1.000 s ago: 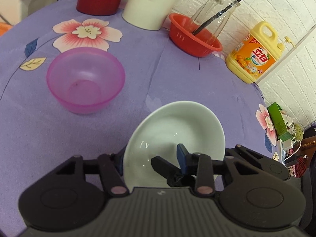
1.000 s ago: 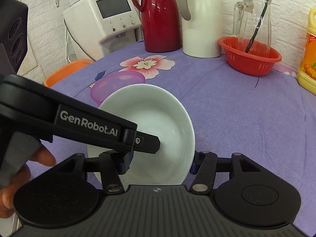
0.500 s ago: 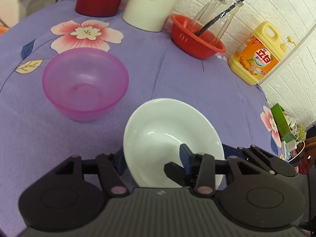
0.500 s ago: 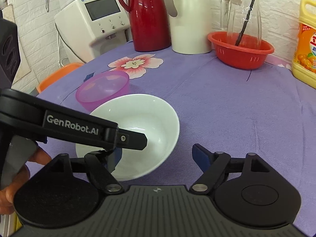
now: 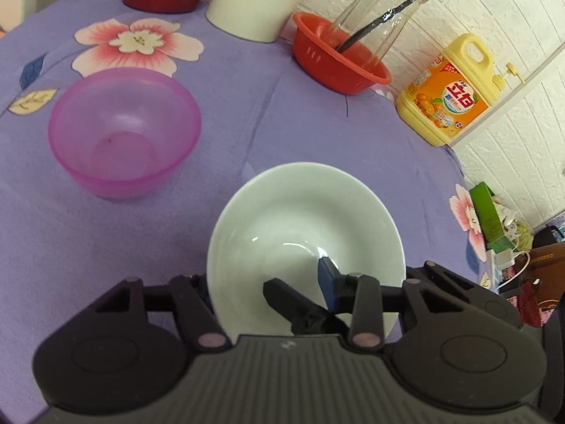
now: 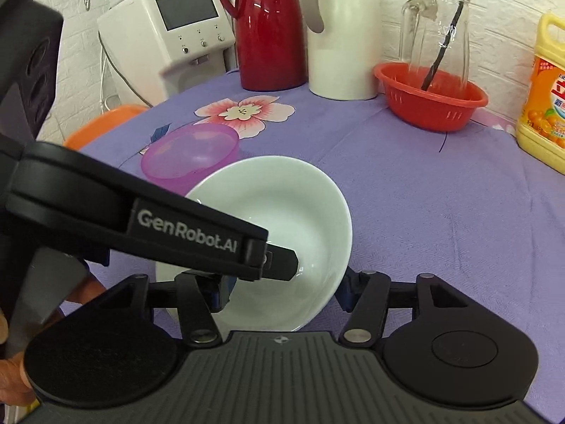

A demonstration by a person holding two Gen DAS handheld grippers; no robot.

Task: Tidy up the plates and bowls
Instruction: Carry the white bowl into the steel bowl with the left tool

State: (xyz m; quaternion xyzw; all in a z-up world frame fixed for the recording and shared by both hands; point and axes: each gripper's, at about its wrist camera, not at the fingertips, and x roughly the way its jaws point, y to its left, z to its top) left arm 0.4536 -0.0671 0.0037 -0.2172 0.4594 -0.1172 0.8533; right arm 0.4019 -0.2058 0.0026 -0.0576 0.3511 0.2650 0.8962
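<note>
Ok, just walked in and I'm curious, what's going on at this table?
A person is handling a white ceramic bowl with two hand-held grippers above a purple flowered tablecloth. The left hand-held gripper straddles its rim, one finger inside, holding it tilted; the right hand-held gripper brackets its near side, grip unclear. A translucent pink plastic bowl sits empty nearby.

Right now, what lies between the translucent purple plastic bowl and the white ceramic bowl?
Only bare purple tablecloth separates the purple bowl from the white bowl, seen in the left wrist view.
</note>
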